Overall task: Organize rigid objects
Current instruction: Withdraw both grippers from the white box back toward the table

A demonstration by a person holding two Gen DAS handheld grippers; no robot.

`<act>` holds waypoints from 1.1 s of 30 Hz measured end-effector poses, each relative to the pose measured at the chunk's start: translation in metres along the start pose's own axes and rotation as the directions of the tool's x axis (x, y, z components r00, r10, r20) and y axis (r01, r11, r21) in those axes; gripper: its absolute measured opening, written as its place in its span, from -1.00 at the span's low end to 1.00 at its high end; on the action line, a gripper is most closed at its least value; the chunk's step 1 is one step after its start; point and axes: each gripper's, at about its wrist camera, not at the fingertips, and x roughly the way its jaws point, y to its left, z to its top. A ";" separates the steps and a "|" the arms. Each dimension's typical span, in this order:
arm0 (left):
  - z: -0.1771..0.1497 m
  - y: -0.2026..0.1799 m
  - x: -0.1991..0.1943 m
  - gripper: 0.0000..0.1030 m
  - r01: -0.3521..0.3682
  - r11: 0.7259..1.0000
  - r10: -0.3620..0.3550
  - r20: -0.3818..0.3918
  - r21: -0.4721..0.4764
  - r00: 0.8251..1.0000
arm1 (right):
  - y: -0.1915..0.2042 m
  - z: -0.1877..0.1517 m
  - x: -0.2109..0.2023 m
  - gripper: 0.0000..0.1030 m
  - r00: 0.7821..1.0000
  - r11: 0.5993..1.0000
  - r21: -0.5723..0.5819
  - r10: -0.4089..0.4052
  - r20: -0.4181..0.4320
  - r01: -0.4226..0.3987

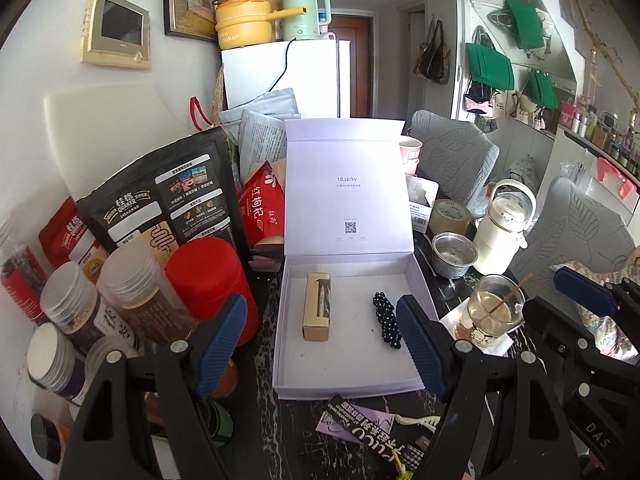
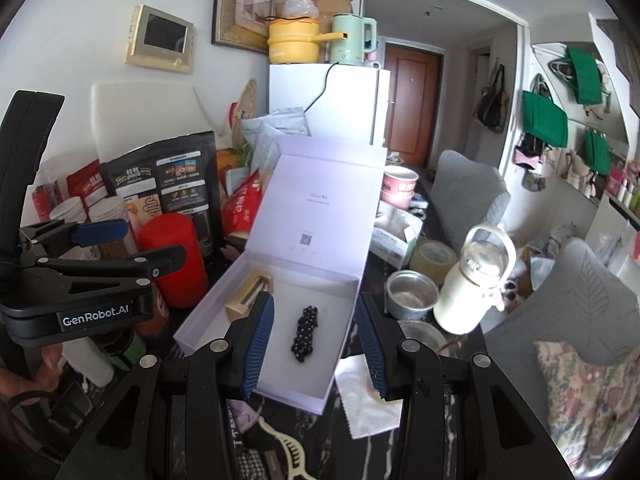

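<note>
An open white box point(image 1: 416, 276) sits on the dark marbled tabletop point(image 1: 288, 432), lid propped upright at its far side, and it holds two things: one tan carton point(image 1: 316, 306) toward its left side and one black beaded hair clip point(image 1: 386, 320) toward its right. Both lie with their long axes running away from the cameras, roughly parallel and well apart. The left claw point(image 1: 320, 344) hovers above the near edge of the box with its jaws wide apart and nothing between them; the carton lies just ahead between its finger lines. The right claw point(image 2: 316, 344) stands partly open, also empty, with the hair clip point(image 2: 306, 332) straight ahead between its blue pads point(image 2: 260, 344), so the right hand looks the nearer one for the clip. Loose on the tabletop in front of the box lie one cream comb point(image 2: 288, 450) and one black printed packet point(image 1: 368, 426), probably still to be packed.
</note>
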 end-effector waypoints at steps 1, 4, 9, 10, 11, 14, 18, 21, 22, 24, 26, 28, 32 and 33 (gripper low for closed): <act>-0.002 -0.001 -0.004 0.50 0.001 1.000 -0.001 0.002 -0.001 1.000 | 0.001 -0.003 -0.005 -0.18 1.000 1.000 0.001 -0.001 0.003 0.001; -0.009 -0.002 -0.016 0.50 0.007 1.000 -0.007 0.013 -0.001 1.000 | 0.003 -0.009 -0.016 -0.13 1.000 1.000 0.002 -0.001 0.012 0.001; -0.022 -0.004 -0.033 0.50 0.012 1.000 -0.012 0.026 0.000 1.000 | 0.009 -0.021 -0.033 -0.10 1.000 1.000 -0.002 -0.003 0.022 0.003; -0.025 -0.004 -0.036 0.51 0.013 1.000 -0.013 0.028 0.001 1.000 | 0.010 -0.024 -0.037 -0.04 1.000 1.000 0.000 -0.002 0.024 0.002; -0.027 -0.005 -0.039 0.58 0.014 1.000 -0.014 0.028 0.002 0.999 | 0.011 -0.027 -0.040 -0.01 1.000 1.000 0.001 -0.001 0.025 0.001; -0.036 -0.005 -0.047 0.75 0.019 1.000 -0.019 0.037 -0.002 0.999 | 0.012 -0.035 -0.046 0.02 1.000 1.000 0.006 0.001 0.023 -0.001; -0.047 -0.005 -0.055 0.75 0.025 1.000 -0.025 0.039 -0.005 0.999 | 0.012 -0.046 -0.054 0.17 1.000 1.000 0.011 -0.001 0.022 0.001; -0.055 -0.006 -0.057 0.75 0.030 1.000 -0.030 0.034 -0.001 0.999 | 0.012 -0.053 -0.060 0.18 1.000 1.000 0.014 -0.008 0.025 0.007; -0.057 -0.007 -0.059 0.75 0.032 0.999 -0.032 0.033 0.002 0.999 | 0.012 -0.055 -0.062 0.20 1.000 1.000 0.015 -0.009 0.028 0.009; -0.063 -0.008 -0.062 0.75 0.035 0.999 -0.035 0.031 0.007 0.999 | 0.014 -0.060 -0.066 0.28 0.999 1.000 0.018 -0.009 0.032 0.008; -0.069 -0.009 -0.065 0.75 0.040 0.999 -0.040 0.027 0.007 0.999 | 0.014 -0.066 -0.070 0.29 0.999 1.000 0.022 -0.011 0.031 0.010; -0.075 -0.011 -0.068 0.75 0.047 0.999 -0.047 0.027 0.014 0.999 | 0.015 -0.072 -0.073 0.29 0.999 1.000 0.025 -0.012 0.030 0.011; -0.090 -0.017 -0.072 0.75 0.023 0.998 -0.026 0.040 0.063 0.999 | 0.016 -0.087 -0.077 0.32 0.999 0.999 0.042 -0.021 0.026 0.020; -0.094 -0.018 -0.072 0.75 0.009 0.997 -0.012 0.040 0.075 0.999 | 0.016 -0.090 -0.078 0.32 1.000 0.999 0.047 -0.021 0.023 0.020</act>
